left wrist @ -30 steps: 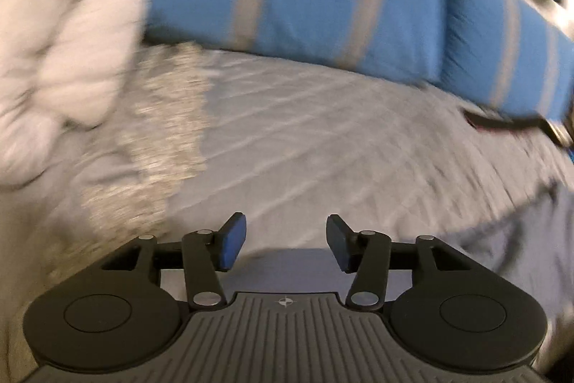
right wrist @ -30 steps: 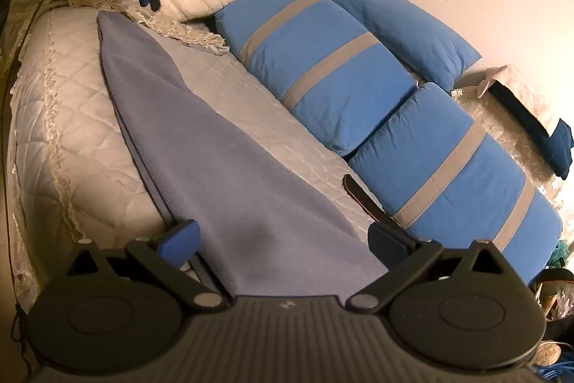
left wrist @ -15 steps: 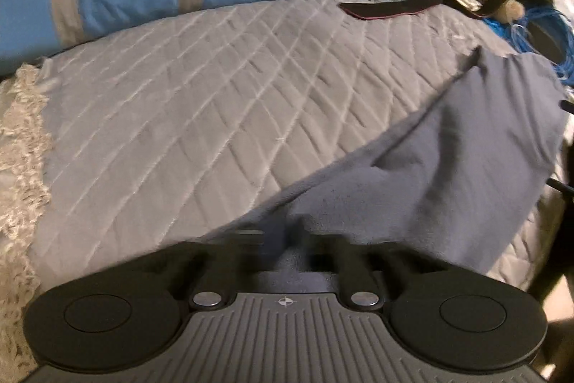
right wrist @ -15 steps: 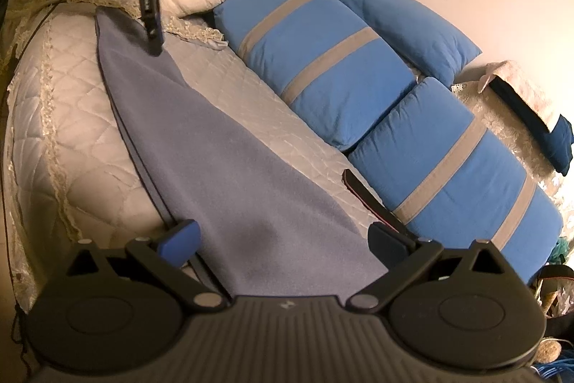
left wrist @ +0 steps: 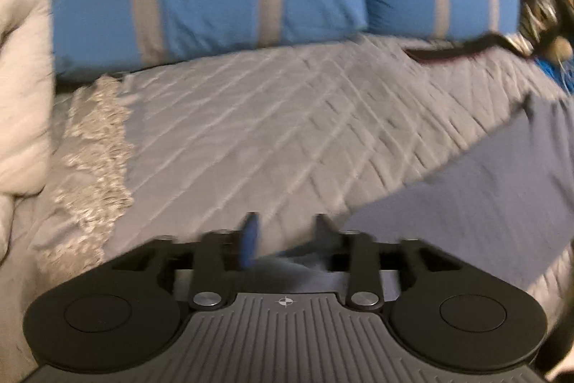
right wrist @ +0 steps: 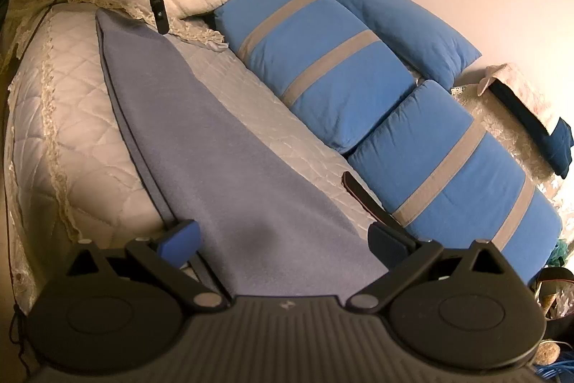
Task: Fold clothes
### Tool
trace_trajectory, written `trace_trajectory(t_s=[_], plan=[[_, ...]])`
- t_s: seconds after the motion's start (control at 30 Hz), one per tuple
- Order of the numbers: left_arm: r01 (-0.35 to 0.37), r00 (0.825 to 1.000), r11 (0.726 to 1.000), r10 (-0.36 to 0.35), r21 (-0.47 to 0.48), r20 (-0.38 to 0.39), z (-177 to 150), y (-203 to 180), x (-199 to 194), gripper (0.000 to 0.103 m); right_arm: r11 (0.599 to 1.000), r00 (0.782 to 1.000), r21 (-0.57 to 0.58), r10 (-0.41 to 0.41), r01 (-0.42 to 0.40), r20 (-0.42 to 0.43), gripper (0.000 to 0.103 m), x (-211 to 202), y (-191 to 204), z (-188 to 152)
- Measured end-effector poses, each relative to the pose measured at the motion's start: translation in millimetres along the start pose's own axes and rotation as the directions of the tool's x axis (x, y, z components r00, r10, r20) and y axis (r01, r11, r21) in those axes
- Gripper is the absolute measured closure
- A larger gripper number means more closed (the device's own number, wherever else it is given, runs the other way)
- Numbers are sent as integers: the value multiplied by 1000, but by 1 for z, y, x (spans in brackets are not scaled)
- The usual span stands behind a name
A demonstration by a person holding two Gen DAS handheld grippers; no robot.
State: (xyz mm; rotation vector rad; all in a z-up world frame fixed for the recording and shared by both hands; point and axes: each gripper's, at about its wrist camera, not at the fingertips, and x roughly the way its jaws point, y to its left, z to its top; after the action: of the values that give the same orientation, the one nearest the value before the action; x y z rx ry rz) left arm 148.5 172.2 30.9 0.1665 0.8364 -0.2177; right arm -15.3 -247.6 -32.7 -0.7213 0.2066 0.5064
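Blue-grey cloth: spread lengthwise on the quilted bed, beside striped blue pillows. Left tool: jaws just opening, parted, cloth corner between, unpinched. Right tool: jaws spread wide over the cloth's near end.

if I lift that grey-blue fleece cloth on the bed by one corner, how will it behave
The grey-blue fleece cloth would probably hang limp: it lies flat, following the quilted bedspread. It looks thin, so likely light. Its matte, fuzzy surface probably grips rather than slides.
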Motion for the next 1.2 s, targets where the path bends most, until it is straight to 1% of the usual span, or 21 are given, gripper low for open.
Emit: trace_trajectory(t_s=[0.07, 0.13, 0.17, 0.27, 0.33, 0.4, 0.47, 0.53, 0.63, 0.7, 0.73, 0.8, 0.9, 0.97, 1.0, 1.07, 1.1, 1.2], plan=[[-21, 1000, 998, 22, -54, 17, 0, 12, -6, 57, 1000, 1000, 0, 1, -1, -1, 0, 0, 0, 0], [-46, 999, 992, 49, -118, 21, 0, 25, -12, 54, 1000, 1000, 0, 1, -1, -1, 0, 0, 0, 1], [-63, 998, 985, 67, -163, 19, -3, 34, -15, 53, 1000, 1000, 0, 1, -1, -1, 0, 0, 0, 1], [-92, 995, 950, 97, -300, 2, -15, 58, -22, 52, 1000, 1000, -2, -2, 2, 1, 0, -1, 1, 1], [-100, 994, 925, 106, -367, -4, -24, 71, -26, 52, 1000, 1000, -3, -1, 1, 3, 0, -1, 1, 1], [-108, 993, 907, 113, -408, -13, -33, 79, -27, 52, 1000, 1000, -5, -2, 2, 3, 0, -2, 2, 1], [-113, 993, 894, 113, -433, -26, -41, 83, -27, 52, 1000, 1000, -7, -2, 2, 3, 0, -2, 3, 1], [-112, 993, 893, 112, -436, -25, -45, 82, -27, 52, 1000, 1000, -1, 1, -1, 10, 0, -3, 1, 2], [-104, 992, 891, 122, -442, 14, -46, 72, -30, 52, 998, 1000, 52, 19, -19, 19, 0, -5, -7, 4], [-61, 995, 900, 90, -431, 49, -39, 59, -31, 52, 992, 999, 124, 33, -36, 27, 0, -7, -19, 6], [-28, 996, 911, 61, -412, 67, -33, 48, -31, 52, 985, 999, 166, 44, -46, 20, 0, -6, -26, 7], [39, 995, 931, -4, -363, 97, -18, 24, -28, 52, 966, 998, 256, 49, -41, -25, 0, 0, -40, 7], [130, 987, 954, -99, -270, 127, 6, -23, -18, 52, 929, 990, 368, 18, 34, -137, 0, 11, -57, 2], [192, 976, 958, -165, -212, 139, 25, -57, -9, 52, 896, 977, 436, 5, 90, -212, 0, 16, -67, -2], [223, 970, 957, -198, -187, 141, 34, -73, -3, 52, 871, 968, 475, 1, 123, -251, 0, 17, -72, -6], [277, 956, 951, -258, -138, 137, 50, -107, 10, 52, 806, 941, 562, 16, 187, -337, 0, 19, -80, -16], [297, 951, 948, -283, -111, 128, 58, -125, 19, 52, 773, 924, 597, 37, 215, -381, 0, 22, -82, -24], [351, 933, 936, -347, -32, 100, 80, -176, 43, 52, 700, 878, 666, 120, 256, -463, 0, 30, -84, -45]])
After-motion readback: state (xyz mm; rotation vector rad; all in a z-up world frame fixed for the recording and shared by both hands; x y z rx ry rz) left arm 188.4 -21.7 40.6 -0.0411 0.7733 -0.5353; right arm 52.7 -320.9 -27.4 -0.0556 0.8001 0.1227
